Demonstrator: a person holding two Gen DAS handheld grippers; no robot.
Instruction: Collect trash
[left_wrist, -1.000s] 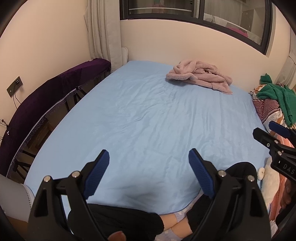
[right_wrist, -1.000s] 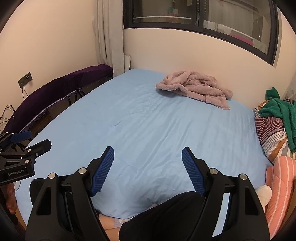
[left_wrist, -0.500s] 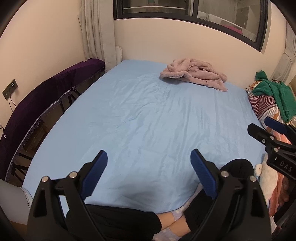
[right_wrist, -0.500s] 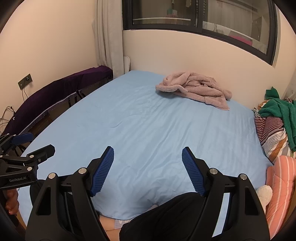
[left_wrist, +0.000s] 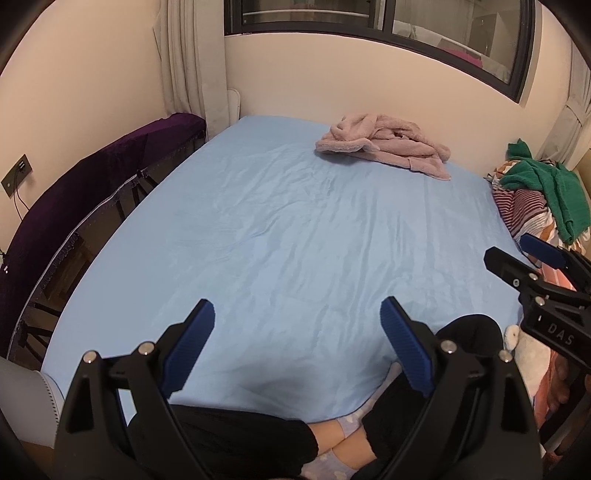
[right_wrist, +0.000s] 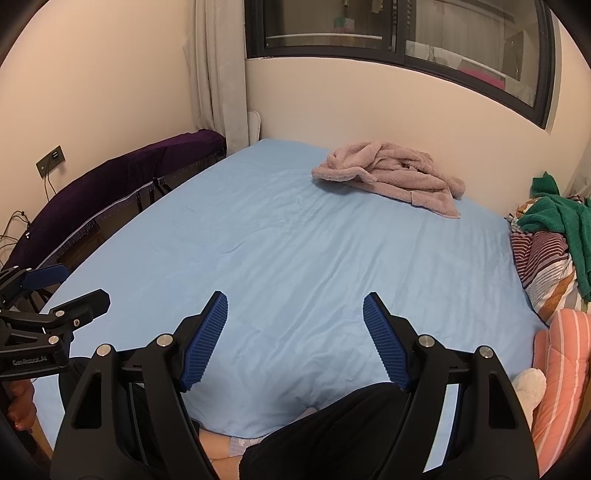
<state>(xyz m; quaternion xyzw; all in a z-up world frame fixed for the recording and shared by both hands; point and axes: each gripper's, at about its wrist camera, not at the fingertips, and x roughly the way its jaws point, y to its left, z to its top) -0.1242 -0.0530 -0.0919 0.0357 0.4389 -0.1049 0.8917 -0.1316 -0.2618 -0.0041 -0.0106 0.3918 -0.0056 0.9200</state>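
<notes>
No piece of trash shows in either view. My left gripper (left_wrist: 297, 317) is open with nothing between its blue pads, held over the near end of a bed with a light blue sheet (left_wrist: 295, 229). My right gripper (right_wrist: 295, 306) is open too and holds nothing, hovering over the same end of the bed sheet (right_wrist: 295, 240). Each gripper shows in the other's view: the right gripper (left_wrist: 517, 254) at the right edge, the left gripper (right_wrist: 70, 286) at the left edge.
A crumpled pink towel (left_wrist: 384, 147) lies at the far side of the bed under a dark window. Green and striped clothes (left_wrist: 535, 192) pile up on the right. A purple-covered rail (left_wrist: 92, 184) runs along the left. A person's black-trousered legs (left_wrist: 229, 439) sit below the grippers.
The left wrist view has drifted slightly, so the pink towel sits a little further left in it. Both grippers stay open and hold nothing; the right one has barely moved.
</notes>
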